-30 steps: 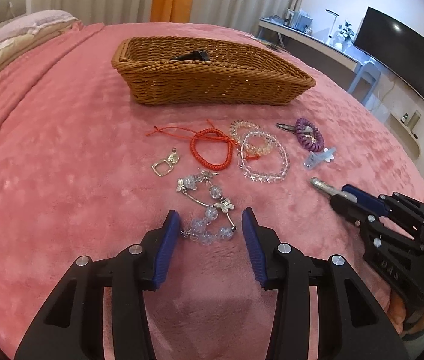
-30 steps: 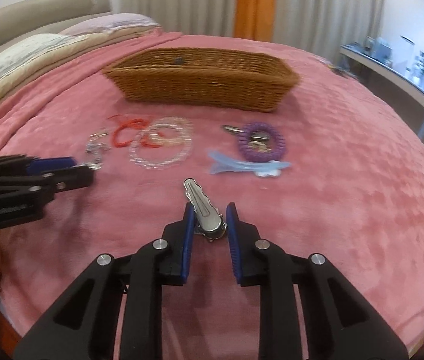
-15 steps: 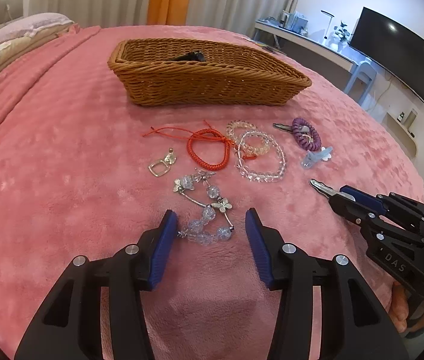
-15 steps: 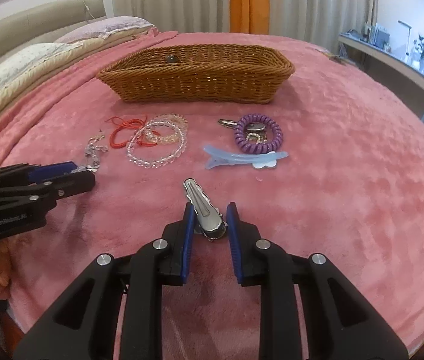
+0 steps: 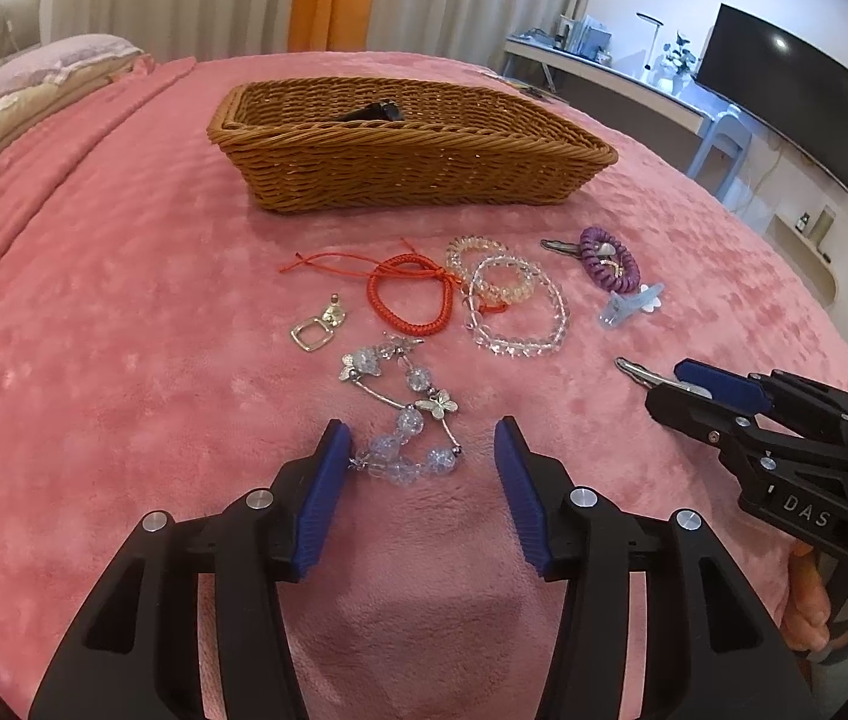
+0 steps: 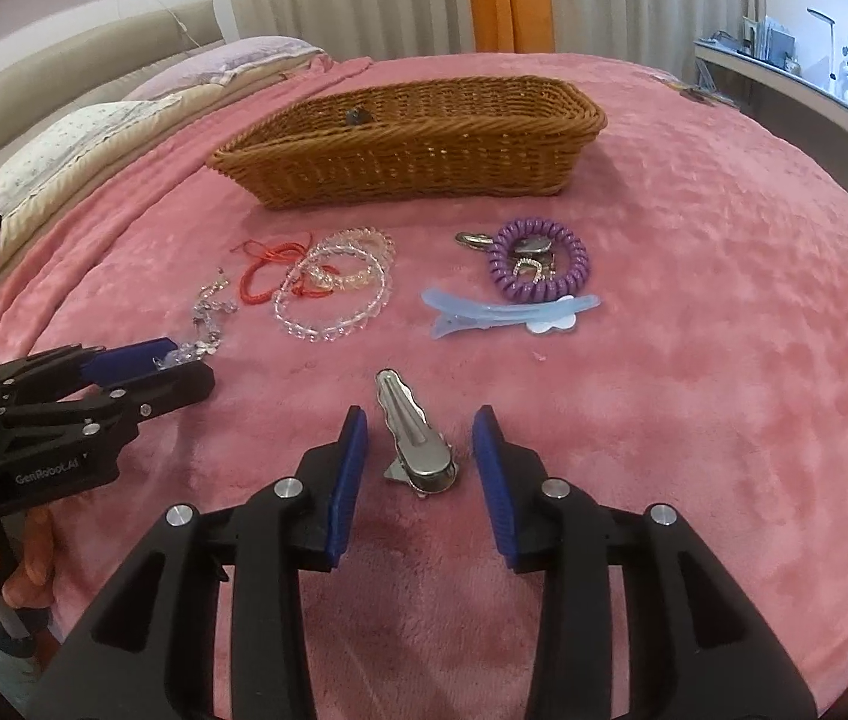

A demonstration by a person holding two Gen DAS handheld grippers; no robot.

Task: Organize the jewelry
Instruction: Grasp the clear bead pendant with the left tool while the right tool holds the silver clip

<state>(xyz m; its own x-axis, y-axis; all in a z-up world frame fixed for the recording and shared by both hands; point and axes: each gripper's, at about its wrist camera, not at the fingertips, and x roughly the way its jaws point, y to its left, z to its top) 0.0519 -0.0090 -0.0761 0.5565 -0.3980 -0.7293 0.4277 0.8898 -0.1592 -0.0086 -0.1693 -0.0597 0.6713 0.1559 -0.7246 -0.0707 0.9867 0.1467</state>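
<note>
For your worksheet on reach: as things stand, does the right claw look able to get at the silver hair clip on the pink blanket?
Probably yes. The right claw is open, and the silver hair clip lies flat between its blue fingers, nothing covering it. The blue clip lies apart, further ahead.

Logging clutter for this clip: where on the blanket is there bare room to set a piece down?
Bare pink blanket lies right of the blue clip and purple coil, and left of the square pendant. The strip before the basket is crowded: red cord, clear bead bracelets, butterfly bracelet, silver clip.
</note>
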